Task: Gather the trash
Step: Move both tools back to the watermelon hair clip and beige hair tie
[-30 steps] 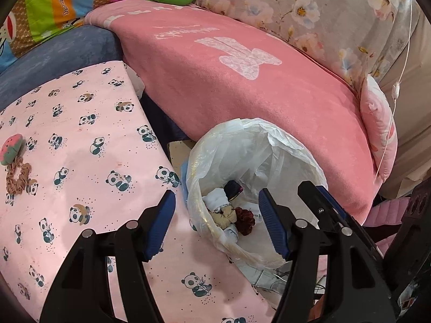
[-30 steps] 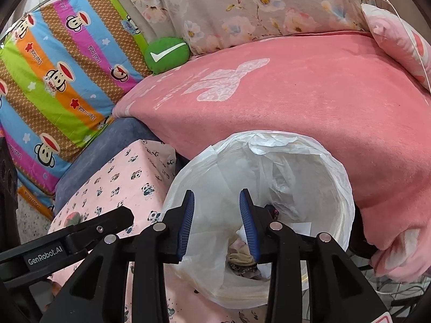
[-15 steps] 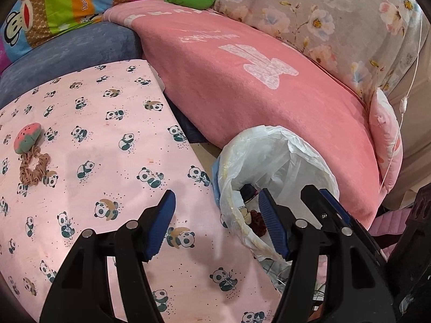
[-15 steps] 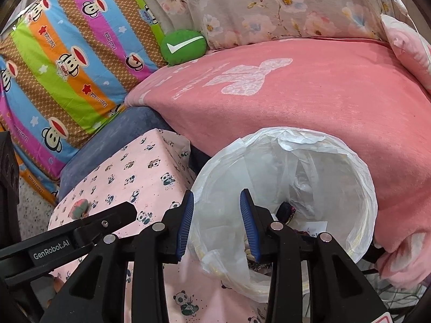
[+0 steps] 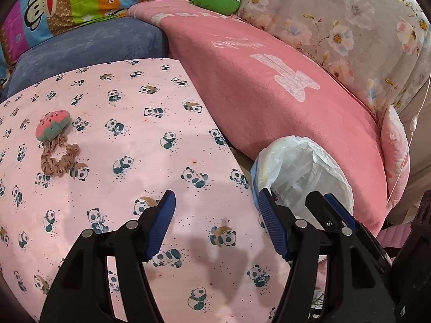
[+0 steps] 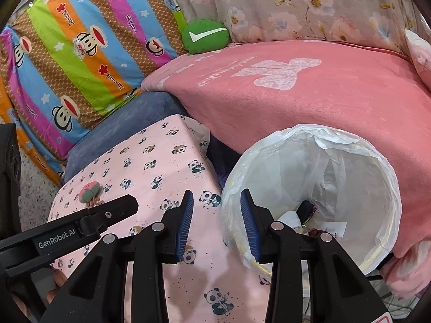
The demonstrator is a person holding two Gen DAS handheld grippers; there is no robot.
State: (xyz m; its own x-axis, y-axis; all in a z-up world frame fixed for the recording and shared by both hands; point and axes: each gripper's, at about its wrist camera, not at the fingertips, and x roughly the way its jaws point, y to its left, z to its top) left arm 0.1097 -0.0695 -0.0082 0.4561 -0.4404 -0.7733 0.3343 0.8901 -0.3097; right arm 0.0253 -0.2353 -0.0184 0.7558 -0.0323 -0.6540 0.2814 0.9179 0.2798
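Left wrist view: left tool (image 5: 215, 220) empty, jaws spread wide, hanging over the panda-print surface (image 5: 129, 140). Only loose item on it is the watermelon scrunchie (image 5: 55, 141), far left of the surface, well apart from the tool: plush pink-green slice touching a crinkled brown fabric loop. Judged light, soft, squashy, not fragile, not slippery; the loop would collapse under the pads, so a pinch across the plush slice or the bunched part where loop meets slice looks safest. Thin and flat on cloth, so there is some risk of pinching the cover along with it. Trash bin (image 5: 301, 172) with white plastic liner sits just beside the right edge of the surface, against the pink blanket (image 5: 282, 94); part of the right tool is visible low right, in front of the bin. Right wrist view: right tool (image 6: 216, 224) also empty, jaws apart with a moderate gap, over the edge of the surface near the bin rim (image 6: 269, 161). Scraps already in the bin (image 6: 304, 215): something dark, white bits, a paper tag; too small to name. Scrunchie shows small at the far left corner (image 6: 89, 189), beyond the left tool's black arm (image 6: 80, 226). Green check-mark cushion (image 6: 204, 36) and striped monkey pillow (image 6: 80, 43) are behind, not trash by the look. Next pick is probably the scrunchie, left tool closer.
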